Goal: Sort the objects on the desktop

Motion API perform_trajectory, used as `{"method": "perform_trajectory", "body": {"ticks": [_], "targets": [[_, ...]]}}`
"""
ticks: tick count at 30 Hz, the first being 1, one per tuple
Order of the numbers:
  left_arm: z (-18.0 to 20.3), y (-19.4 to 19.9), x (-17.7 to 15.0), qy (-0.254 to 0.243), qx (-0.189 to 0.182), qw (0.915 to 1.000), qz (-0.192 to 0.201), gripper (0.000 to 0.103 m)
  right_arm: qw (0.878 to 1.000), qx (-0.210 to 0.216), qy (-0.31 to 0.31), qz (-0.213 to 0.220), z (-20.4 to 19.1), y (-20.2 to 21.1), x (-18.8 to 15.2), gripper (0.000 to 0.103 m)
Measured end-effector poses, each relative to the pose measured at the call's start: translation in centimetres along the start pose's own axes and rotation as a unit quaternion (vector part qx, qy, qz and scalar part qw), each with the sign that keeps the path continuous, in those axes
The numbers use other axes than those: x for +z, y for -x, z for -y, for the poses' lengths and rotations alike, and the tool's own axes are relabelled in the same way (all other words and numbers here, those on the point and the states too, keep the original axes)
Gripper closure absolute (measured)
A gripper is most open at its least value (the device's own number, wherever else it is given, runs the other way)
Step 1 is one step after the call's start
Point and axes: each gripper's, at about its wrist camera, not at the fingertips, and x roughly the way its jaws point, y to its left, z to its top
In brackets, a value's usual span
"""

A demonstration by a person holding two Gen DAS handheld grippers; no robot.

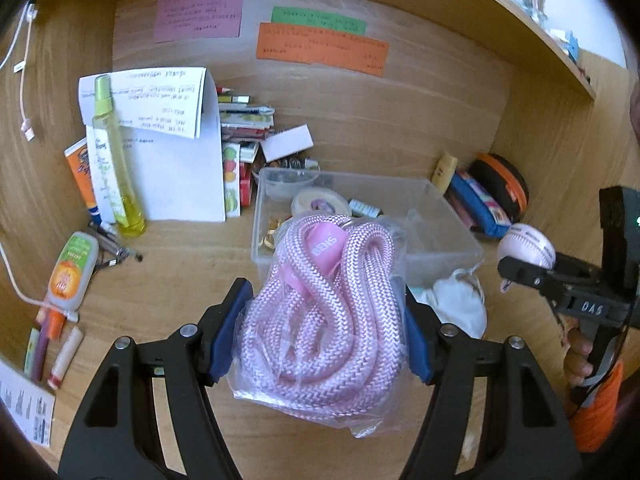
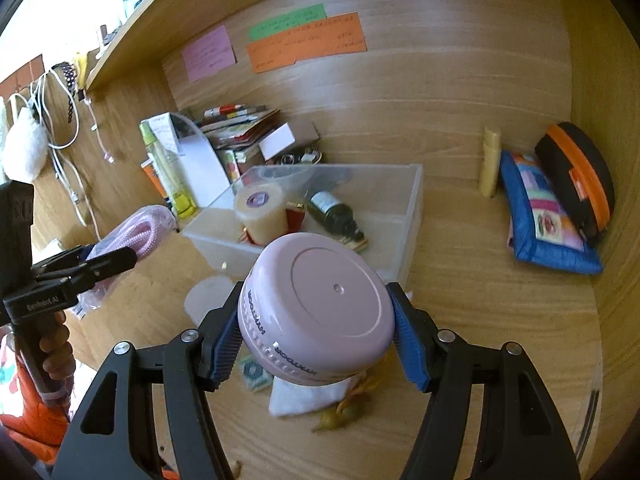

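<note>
The left gripper (image 1: 322,320) clamps a bagged pink rope (image 1: 324,304) above the near edge of the clear plastic bin (image 1: 440,216); the right gripper (image 2: 316,340) grips a round pink case (image 2: 316,312) near the bin's right side.

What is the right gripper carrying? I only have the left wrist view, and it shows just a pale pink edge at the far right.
Observer: The right gripper is clamped on a round pink jar, with its flat face toward the camera.
Operator: Anything on the desk under that jar?
Observer: Yes, a white cloth lies beneath it, and beside the cloth a small olive-yellow object that I cannot identify.
Operator: The clear plastic bin is half hidden by the bagged pink rope in the left gripper. What is inside?
Observer: In the clear plastic bin, a dark glass bottle lies on its side next to a cream tape roll.
</note>
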Motion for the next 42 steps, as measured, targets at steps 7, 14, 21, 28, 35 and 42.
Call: {"method": "perform_trajectory", "body": {"ticks": [7, 14, 21, 28, 35, 42], "targets": [[0.7, -2.1, 3.5, -0.011, -0.007, 0.9999, 0.002, 0.035, 1.000, 0.002, 0.001, 0.007, 0.6, -1.6, 2.6, 0.040], [2.4, -5.2, 6.6, -0.026, -0.016, 0.9995, -0.005, 0.035, 1.000, -0.011, 0.006, 0.004, 1.2, -3.3, 5.0, 0.040], [3.9, -8.6, 8.4, -0.031, -0.030, 0.9987, -0.027, 0.035, 0.999, -0.025, 0.015, -0.015, 1.8, -5.5, 6.6, 0.040], [5.0, -12.3, 8.9, -0.034, -0.042, 0.9970, -0.056, 0.035, 0.997, -0.041, 0.038, -0.047, 1.9, -8.1, 6.5, 0.040], [5.9, -15.4, 8.6, -0.038, -0.053, 0.9939, -0.089, 0.035, 0.996, -0.031, 0.048, -0.074, 1.9, -10.2, 5.7, 0.040], [6.1, -16.9, 8.1, -0.045, -0.055, 0.9913, -0.111, 0.035, 0.993, -0.053, 0.078, -0.075, 1.1, -10.8, 5.3, 0.040]]}}
